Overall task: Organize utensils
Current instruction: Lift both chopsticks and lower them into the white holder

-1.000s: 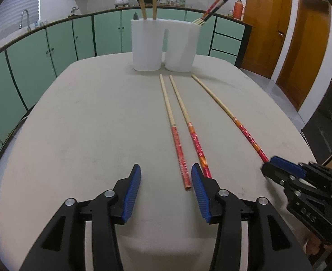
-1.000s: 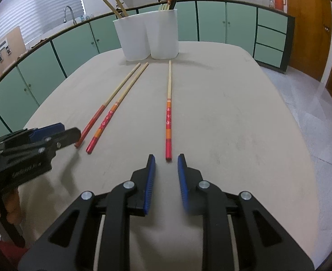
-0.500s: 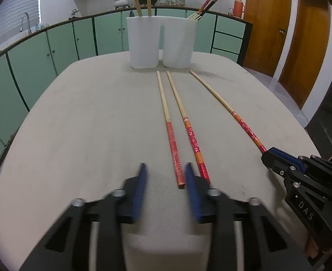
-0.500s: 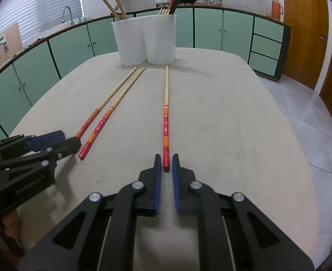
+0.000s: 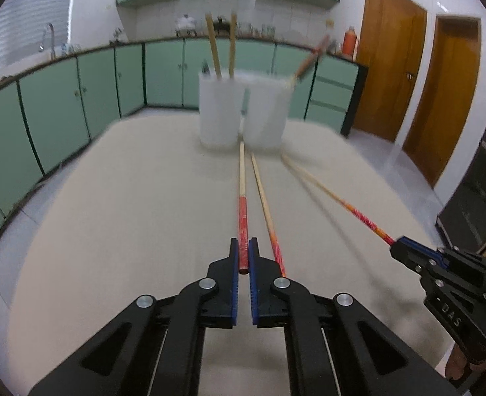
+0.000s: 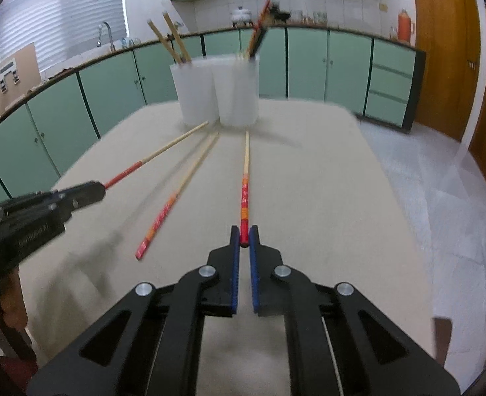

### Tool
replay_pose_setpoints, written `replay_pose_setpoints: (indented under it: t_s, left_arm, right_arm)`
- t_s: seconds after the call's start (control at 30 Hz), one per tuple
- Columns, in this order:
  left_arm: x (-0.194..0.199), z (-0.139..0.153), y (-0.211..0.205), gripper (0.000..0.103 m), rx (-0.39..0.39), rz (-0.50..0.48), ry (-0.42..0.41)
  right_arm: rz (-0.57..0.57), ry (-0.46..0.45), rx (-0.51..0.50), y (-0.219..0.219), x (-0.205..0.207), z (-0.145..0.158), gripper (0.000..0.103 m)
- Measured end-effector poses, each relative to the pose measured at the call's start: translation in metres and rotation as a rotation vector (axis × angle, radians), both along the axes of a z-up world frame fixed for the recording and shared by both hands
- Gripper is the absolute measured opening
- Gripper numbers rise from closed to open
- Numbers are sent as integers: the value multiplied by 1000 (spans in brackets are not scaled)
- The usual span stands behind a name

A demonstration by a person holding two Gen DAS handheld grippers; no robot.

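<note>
On the table (image 5: 111, 231), two white cups (image 5: 243, 115) stand at the far end. Each gripper pinches a chopstick by its red end: the left gripper (image 5: 243, 257), jaws closing, and the right gripper (image 6: 244, 236), clamped. A third chopstick (image 6: 173, 201) lies between. Lift level, tips toward the cups.

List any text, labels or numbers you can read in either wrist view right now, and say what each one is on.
"DAS": embossed on the black body of the right hand-held gripper, seen in the left wrist view.
Embossed lettering on the side of the left hand-held gripper, seen in the right wrist view: too blurred to read.
Printed markings on the cardboard box by the window: too small to read.
Patterns on the chopsticks' red ends: no readable text.
</note>
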State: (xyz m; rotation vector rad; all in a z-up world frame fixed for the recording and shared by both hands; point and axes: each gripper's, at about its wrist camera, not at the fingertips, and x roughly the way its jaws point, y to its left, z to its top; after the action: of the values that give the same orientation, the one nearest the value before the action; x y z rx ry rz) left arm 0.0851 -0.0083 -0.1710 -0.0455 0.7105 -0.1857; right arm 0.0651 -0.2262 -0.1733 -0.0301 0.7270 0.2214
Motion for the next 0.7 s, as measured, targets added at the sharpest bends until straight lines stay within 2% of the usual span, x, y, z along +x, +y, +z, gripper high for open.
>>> replay_pose_setpoints:
  t_s: [0.17, 0.3, 0.43, 0.57, 0.7]
  left_arm:
    - [4, 46, 13, 5, -31, 17, -104]
    - [14, 73, 14, 5, 4, 9, -95]
    - [23, 76, 20, 5, -24, -11, -29]
    - [28, 60, 31, 5, -60, 3, 10]
    - [24, 63, 34, 5, -88, 8, -17]
  right_arm:
    - [20, -97, -39, 0, 1, 43, 5]
    - [21, -158, -19, -6, 8, 77, 5]
    - [20, -202, 16, -13, 15, 102, 5]
    - [14, -199, 24, -13, 15, 100, 5]
    - [24, -203, 28, -11, 11, 104, 5]
